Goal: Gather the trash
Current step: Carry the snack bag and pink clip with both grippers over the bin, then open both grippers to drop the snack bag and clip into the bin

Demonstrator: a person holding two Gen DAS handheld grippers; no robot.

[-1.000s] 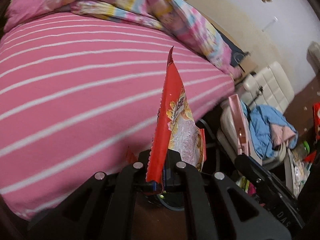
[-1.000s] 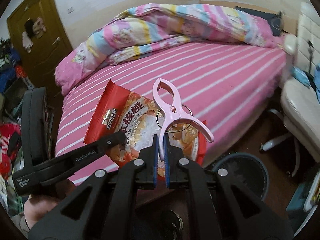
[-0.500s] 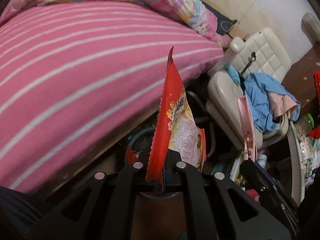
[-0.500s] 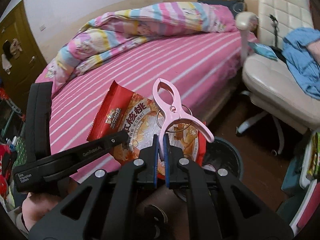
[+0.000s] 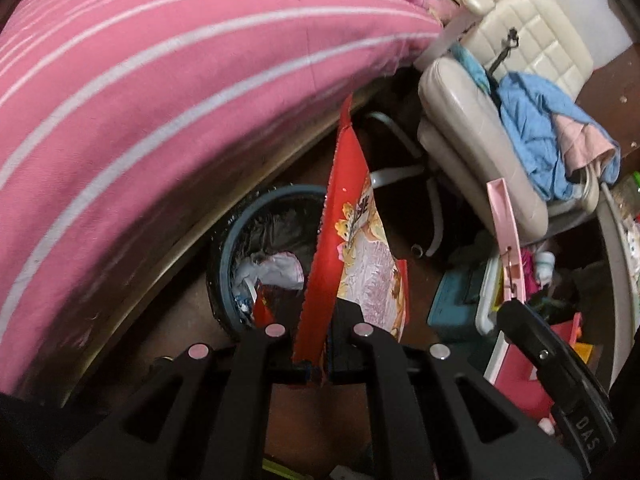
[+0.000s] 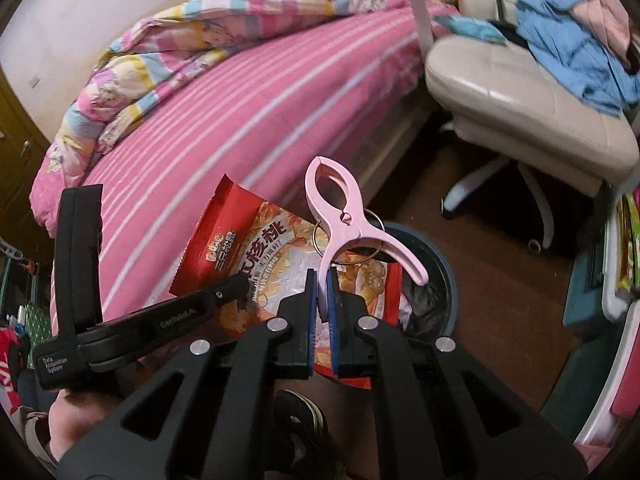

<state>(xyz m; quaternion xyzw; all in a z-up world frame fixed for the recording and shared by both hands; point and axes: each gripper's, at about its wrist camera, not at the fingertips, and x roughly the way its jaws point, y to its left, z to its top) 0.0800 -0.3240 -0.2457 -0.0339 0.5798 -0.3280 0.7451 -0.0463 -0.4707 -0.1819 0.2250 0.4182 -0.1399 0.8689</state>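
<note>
My left gripper (image 5: 316,368) is shut on the bottom edge of a red snack bag (image 5: 352,240), which stands upright over a dark round bin (image 5: 224,240) on the floor by the bed. The bin holds a black liner and crumpled white and red litter (image 5: 272,272). My right gripper (image 6: 322,312) is shut on one handle of a large pink clothes peg (image 6: 340,216) with a metal ring. In the right wrist view the same red snack bag (image 6: 256,248) shows face-on, pinched by the left gripper (image 6: 240,286), with the bin (image 6: 436,276) just behind it. The peg (image 5: 506,232) also appears at the right of the left wrist view.
A bed with a pink striped sheet (image 5: 140,92) fills the left; a patterned quilt (image 6: 192,48) lies at its head. A cream swivel chair (image 6: 520,92) with blue clothes (image 5: 532,128) stands right of the bin. Boxes and clutter (image 5: 480,300) crowd the floor at right. A shoe (image 6: 300,412) shows below.
Both grippers have swung off the bed and down toward the floor, carrying the bag and the peg. The bin has come into view right below the bag.
</note>
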